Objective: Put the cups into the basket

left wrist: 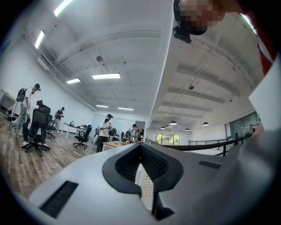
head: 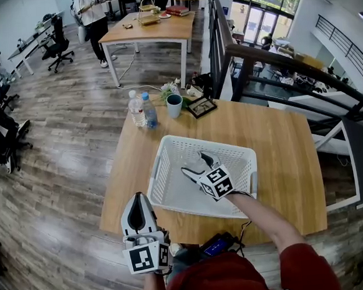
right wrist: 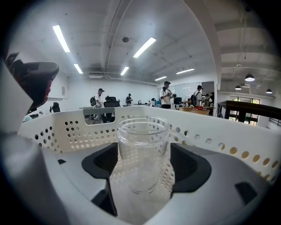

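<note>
Holding clear cup (right wrist: 143, 145) inside basket (right wrist: 66, 127) | right claw (right wrist: 143, 163) seemingly clamped on it; left claw (left wrist: 144, 176) together

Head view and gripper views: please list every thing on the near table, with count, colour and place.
table: one, wooden, nearest.
basket: one, white, table centre.
clear cup: one, transparent, inside basket, between right gripper's jaws.
blue-green cup: one, table's far edge.
bottles: two, clear plastic, left of blue-green cup.
picture frame: one, dark, right of that cup.
left gripper: one, grey-white, jaws together, empty, at near table edge.
right gripper: one, grey-white, inside basket, jaws on clear cup.
</note>
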### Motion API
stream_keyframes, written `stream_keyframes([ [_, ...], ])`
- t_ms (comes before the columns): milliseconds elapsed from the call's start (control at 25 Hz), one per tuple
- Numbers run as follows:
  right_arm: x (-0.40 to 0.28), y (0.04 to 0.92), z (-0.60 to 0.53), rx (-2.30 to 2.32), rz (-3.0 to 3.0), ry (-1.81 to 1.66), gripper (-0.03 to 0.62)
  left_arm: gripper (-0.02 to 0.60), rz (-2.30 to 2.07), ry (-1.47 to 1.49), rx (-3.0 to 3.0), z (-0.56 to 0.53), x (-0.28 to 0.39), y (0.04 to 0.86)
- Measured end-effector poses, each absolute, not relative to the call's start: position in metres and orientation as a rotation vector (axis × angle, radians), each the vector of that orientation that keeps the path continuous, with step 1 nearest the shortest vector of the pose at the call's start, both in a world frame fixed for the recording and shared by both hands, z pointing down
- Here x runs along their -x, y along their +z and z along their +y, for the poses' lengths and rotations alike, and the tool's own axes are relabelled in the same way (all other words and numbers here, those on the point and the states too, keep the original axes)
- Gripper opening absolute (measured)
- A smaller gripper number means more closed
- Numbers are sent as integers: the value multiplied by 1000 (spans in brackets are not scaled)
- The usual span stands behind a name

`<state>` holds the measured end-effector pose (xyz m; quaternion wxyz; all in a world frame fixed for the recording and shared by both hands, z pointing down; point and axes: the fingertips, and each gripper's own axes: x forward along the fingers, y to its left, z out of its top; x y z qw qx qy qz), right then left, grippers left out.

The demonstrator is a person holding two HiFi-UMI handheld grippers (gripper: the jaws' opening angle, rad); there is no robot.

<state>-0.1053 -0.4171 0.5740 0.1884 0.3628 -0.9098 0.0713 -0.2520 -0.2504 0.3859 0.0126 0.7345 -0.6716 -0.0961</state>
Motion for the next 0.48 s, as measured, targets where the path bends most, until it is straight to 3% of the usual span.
stream_keyframes([
  [480,99,563,-414,-1044,-2560,212,356,0,-2065,-324,-2305,-256,247,383],
])
